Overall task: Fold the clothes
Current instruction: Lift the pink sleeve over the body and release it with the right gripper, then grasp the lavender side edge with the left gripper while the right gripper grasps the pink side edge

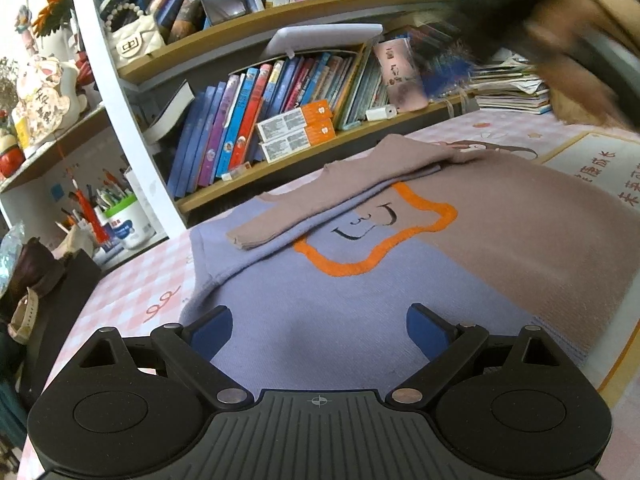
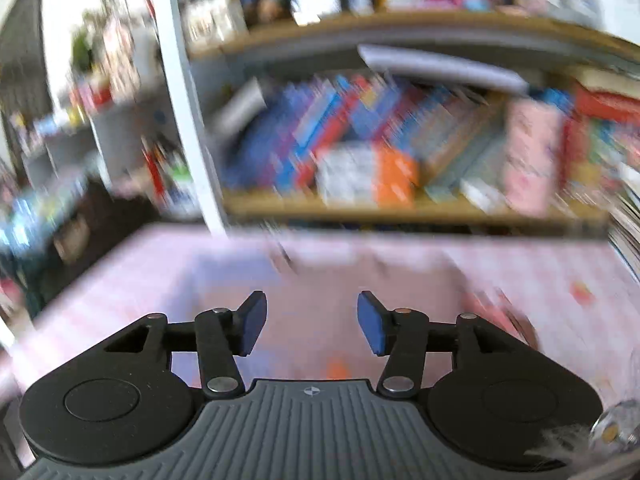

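While the left gripper hangs low over the near hem with its blue-padded jaws wide apart and nothing between them, the lilac and mauve knitted sweater with an orange outlined motif lies flat on the pink checked tablecloth. One mauve sleeve is already laid slantwise across the chest, so I judge the folding begun but far from finished: the other side and the body fold look not yet done, though the sweater's right part runs out of frame. Nearer in its own view, the right gripper shows its jaws apart and empty; below it only a smeared pinkish surface and an orange fleck show, too blurred to say whether that is sweater or cloth. Farther off, a dark and tan blurred shape crosses the upper right of the left view, unidentifiable. Behind everything stands the wooden bookshelf packed with colourful books.
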Demonstrator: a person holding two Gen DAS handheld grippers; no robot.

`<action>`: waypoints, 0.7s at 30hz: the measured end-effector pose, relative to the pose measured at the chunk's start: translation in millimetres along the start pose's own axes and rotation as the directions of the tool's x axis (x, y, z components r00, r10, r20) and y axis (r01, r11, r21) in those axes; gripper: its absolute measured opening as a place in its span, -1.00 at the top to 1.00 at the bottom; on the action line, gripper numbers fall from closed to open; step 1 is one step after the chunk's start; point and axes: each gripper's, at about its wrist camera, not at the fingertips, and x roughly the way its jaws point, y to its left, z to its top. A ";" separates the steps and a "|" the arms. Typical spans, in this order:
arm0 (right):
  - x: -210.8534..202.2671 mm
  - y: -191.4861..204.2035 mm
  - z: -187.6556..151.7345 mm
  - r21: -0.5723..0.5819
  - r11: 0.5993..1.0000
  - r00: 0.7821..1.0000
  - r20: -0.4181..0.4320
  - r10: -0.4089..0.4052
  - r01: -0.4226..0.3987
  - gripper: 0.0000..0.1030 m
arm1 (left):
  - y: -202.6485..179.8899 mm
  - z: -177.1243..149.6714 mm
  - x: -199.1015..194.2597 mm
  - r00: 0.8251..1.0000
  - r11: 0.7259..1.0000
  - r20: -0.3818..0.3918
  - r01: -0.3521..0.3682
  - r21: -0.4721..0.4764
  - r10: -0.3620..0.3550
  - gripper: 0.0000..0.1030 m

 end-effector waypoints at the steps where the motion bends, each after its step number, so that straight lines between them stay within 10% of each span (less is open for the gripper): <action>1: -7.7 -5.7 -17.9 -0.006 1.000 0.999 -0.023 -0.028 0.028 0.07 | 0.1 0.3 0.9 1.000 1.000 -0.005 -0.006 -0.001 0.006 -0.86; 14: -100.9 -57.0 -108.9 0.164 0.980 0.994 -0.042 -0.103 0.109 0.06 | -1.3 -1.1 -16.4 0.964 0.968 0.092 -0.247 -0.031 0.249 -0.86; 21: -150.5 -39.5 -123.8 0.133 0.991 0.994 0.100 -0.032 0.019 -0.14 | -0.2 -14.6 -103.3 0.882 0.938 0.321 -0.319 -0.137 0.346 -0.93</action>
